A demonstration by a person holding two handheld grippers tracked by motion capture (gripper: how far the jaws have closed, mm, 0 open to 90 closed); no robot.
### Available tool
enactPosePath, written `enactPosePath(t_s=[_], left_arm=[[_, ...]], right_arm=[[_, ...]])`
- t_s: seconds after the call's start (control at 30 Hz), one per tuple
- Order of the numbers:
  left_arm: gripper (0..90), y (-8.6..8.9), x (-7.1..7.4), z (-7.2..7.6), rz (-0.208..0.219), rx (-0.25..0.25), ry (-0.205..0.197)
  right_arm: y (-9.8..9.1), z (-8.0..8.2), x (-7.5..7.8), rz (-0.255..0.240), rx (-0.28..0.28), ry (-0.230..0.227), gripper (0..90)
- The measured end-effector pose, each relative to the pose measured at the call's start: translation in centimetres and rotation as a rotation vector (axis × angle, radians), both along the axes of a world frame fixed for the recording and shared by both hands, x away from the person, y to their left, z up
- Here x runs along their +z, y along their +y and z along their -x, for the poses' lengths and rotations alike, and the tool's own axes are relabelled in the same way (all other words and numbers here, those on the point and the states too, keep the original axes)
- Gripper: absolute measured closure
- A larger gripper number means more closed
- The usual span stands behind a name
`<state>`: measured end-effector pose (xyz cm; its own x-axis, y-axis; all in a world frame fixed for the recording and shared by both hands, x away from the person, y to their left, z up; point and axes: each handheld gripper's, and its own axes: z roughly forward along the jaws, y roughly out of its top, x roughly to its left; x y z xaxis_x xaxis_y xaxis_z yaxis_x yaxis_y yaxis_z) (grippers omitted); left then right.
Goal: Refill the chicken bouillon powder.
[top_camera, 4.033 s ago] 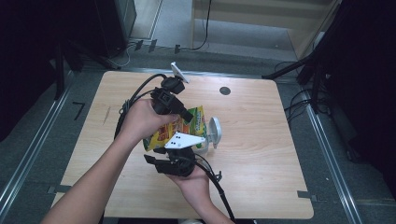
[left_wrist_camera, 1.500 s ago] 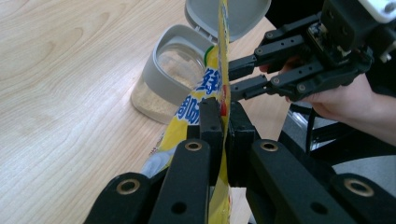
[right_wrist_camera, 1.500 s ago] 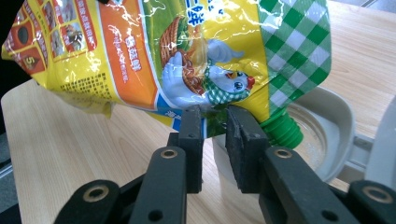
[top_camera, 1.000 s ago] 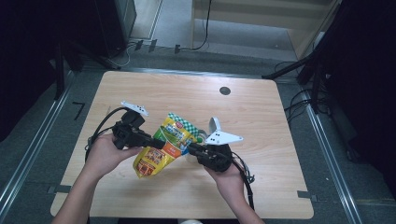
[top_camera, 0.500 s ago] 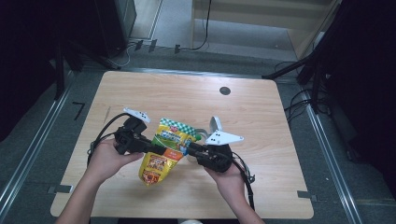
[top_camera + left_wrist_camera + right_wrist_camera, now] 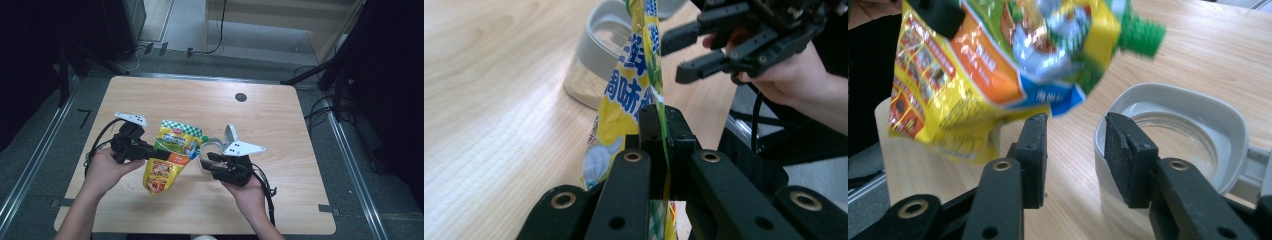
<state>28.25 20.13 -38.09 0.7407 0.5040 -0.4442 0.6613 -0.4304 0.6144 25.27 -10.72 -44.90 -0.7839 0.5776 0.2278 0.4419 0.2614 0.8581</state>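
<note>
Snack bag now hangs from the left gripper alone, beside an open jar.

The yellow snack bag point(image 6: 170, 155) is above the table's near middle, tilted with its green-checked top pointing away from the person; half a second ago the right gripper was up against its right edge, and now it has let go. This suggests a handover, perhaps toward pouring into the lidless jar point(image 6: 209, 152) that stands on the wooden table point(image 6: 280, 120) just right of the bag. The left gripper point(image 6: 659, 120) is clamped on the bag's edge, held level from the left. The right gripper point(image 6: 1073, 150) is parted with nothing between its jaws, aimed at the jar's near rim, its hand low and near the table.
</note>
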Motion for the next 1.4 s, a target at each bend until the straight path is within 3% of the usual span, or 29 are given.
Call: enactPosePath(t_s=[0.17,0.37,0.53,0.7,0.9,1.23,1.4], left_arm=[[90.0,0.8,0.0,-0.3,0.013,0.031,-0.009],[90.0,1.7,-0.2,-1.1,0.029,0.105,-0.046],[90.0,1.7,-0.9,-2.3,0.046,0.175,-0.052],[90.0,1.4,-1.5,-3.1,0.052,0.217,-0.085],[90.0,0.8,-2.3,-4.0,0.029,0.26,-0.118],[90.0,0.0,-4.0,-4.7,0.022,0.275,-0.164],[90.0,0.4,-4.5,-4.6,0.053,0.281,-0.169]], right_arm=[[-0.3,0.2,-0.2,-0.001,0.011,0.016,60.8],[-0.5,0.5,-0.1,-0.005,0.012,0.015,60.6],[-0.7,0.7,-0.2,0.008,0.014,0.023,59.9],[-1.0,0.9,-0.3,0.015,0.009,0.029,60.0],[-1.4,1.1,-0.3,0.006,-0.005,0.027,60.0],[-1.8,1.2,-0.5,0.013,-0.015,0.036,60.0],[-1.9,1.2,-0.6,0.016,-0.02,0.038,60.1]])
